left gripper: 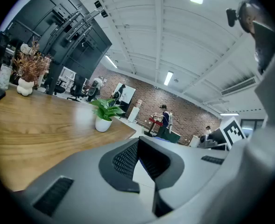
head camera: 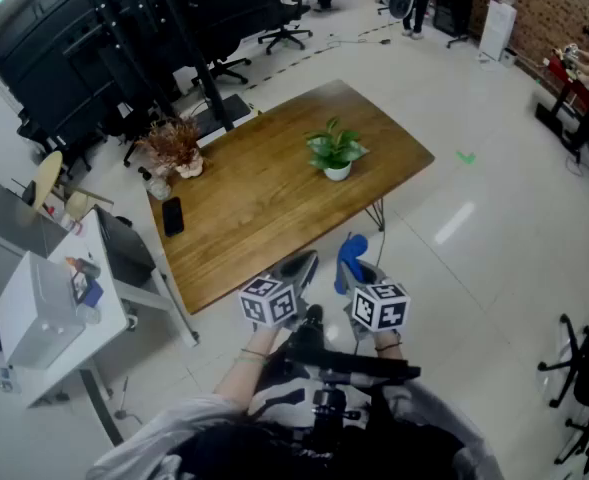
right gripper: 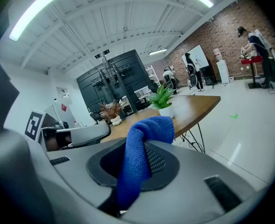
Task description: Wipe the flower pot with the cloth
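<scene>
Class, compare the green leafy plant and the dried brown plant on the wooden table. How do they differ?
The green leafy plant has fresh broad leaves; the dried brown plant has thin reddish sprigs. The green one stands alone; the dried one sits at a corner of the wooden table, near a black phone. Both stand upright in white pots.

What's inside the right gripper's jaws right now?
The blue cloth is clamped in the right gripper, and its folded top bulges out above the jaws. Its lower end runs down between them and is covered, so how much cloth is gripped can't be seen.
</scene>
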Tool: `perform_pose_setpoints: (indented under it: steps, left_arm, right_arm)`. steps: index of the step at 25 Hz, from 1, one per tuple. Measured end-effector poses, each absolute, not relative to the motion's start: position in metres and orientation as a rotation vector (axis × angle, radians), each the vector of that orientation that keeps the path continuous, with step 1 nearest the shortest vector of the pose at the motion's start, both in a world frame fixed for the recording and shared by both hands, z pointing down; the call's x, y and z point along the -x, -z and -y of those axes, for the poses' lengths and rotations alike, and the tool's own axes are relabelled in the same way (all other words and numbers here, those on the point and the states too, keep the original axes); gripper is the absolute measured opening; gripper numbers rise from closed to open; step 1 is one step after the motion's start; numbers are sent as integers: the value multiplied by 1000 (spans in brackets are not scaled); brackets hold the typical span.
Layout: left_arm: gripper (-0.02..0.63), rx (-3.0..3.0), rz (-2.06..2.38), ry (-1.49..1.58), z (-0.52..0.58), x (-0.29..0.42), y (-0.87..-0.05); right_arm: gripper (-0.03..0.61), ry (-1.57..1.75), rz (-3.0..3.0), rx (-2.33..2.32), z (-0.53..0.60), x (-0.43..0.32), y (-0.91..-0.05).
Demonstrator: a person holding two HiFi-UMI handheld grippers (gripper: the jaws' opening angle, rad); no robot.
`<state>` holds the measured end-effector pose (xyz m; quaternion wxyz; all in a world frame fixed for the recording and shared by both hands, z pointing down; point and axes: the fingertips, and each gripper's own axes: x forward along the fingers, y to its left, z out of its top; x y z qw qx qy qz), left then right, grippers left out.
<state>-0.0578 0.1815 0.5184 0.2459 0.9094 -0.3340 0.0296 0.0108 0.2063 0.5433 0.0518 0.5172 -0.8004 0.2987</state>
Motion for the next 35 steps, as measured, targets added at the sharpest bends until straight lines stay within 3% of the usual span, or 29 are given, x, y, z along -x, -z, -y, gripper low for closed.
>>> perform_pose_setpoints:
  steps: [22, 35]
  left_arm:
    - [5, -2399, 785, -149, 39, -10, -571]
    - [5, -2273, 707, -204, 87, -24, -619]
  right_arm:
    - [60, -987, 2266, -1644, -10, -78, -568]
    - [60, -1008, 2102, -1681, 24, -109, -588]
